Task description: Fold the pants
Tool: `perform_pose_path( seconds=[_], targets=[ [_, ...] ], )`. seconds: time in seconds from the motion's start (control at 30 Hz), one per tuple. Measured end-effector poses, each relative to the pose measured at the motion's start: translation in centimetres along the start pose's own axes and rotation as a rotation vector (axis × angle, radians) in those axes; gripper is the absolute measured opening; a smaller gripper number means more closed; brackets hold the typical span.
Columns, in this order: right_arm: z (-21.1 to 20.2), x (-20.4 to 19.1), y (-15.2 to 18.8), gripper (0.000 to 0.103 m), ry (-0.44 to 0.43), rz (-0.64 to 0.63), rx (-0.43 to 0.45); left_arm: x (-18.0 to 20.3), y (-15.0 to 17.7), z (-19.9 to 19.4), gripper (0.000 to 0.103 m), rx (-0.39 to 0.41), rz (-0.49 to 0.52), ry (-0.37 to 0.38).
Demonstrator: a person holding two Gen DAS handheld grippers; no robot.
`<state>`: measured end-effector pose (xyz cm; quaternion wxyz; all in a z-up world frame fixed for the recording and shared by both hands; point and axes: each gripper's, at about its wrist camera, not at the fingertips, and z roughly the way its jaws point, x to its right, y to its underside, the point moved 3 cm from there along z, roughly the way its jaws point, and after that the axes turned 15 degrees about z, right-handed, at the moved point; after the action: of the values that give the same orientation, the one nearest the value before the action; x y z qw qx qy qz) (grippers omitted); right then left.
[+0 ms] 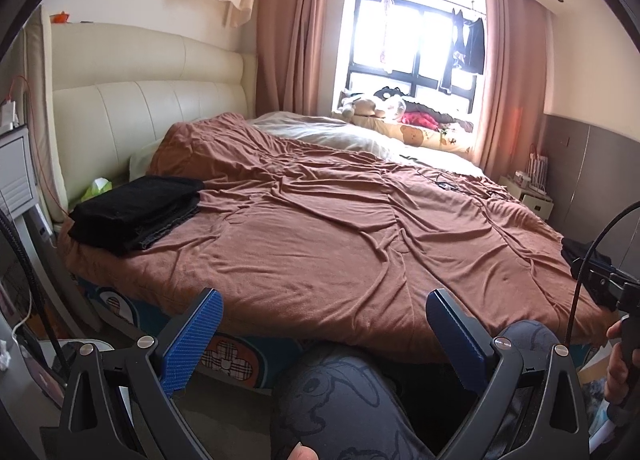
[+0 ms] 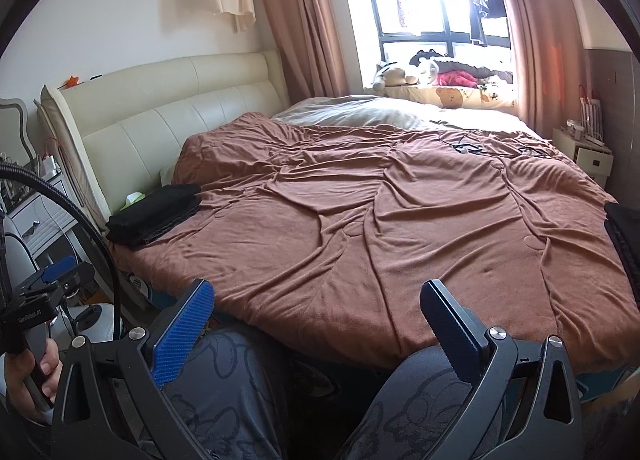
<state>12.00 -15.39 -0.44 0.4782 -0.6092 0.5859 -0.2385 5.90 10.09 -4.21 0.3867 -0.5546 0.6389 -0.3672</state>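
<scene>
A folded stack of black pants (image 1: 136, 212) lies on the brown bedspread (image 1: 320, 228) near the headboard at the left; it also shows in the right wrist view (image 2: 156, 216). More dark clothing (image 2: 624, 236) lies at the bed's right edge, also seen in the left wrist view (image 1: 584, 256). My left gripper (image 1: 322, 308) is open and empty, held in front of the bed's near edge. My right gripper (image 2: 316, 300) is open and empty too, beside it at the same edge. Both are well apart from the pants.
The person's knees in grey patterned trousers (image 1: 340, 400) sit below the grippers. A cream headboard (image 1: 140, 100) and a nightstand (image 1: 16, 172) stand at the left. Another small nightstand (image 2: 588, 152) stands at the right. Cables (image 2: 472, 144) lie on the far bedspread. Soft toys (image 1: 372, 104) rest by the window.
</scene>
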Motion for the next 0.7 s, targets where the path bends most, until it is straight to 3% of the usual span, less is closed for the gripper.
perform_pose_path(
  seconds=[0.7],
  targets=[
    [-0.44,0.90,0.60,0.103,0.004,0.010,-0.002,0.68,0.04,-0.83,0.102,0.014,0.008,-0.012]
  ],
)
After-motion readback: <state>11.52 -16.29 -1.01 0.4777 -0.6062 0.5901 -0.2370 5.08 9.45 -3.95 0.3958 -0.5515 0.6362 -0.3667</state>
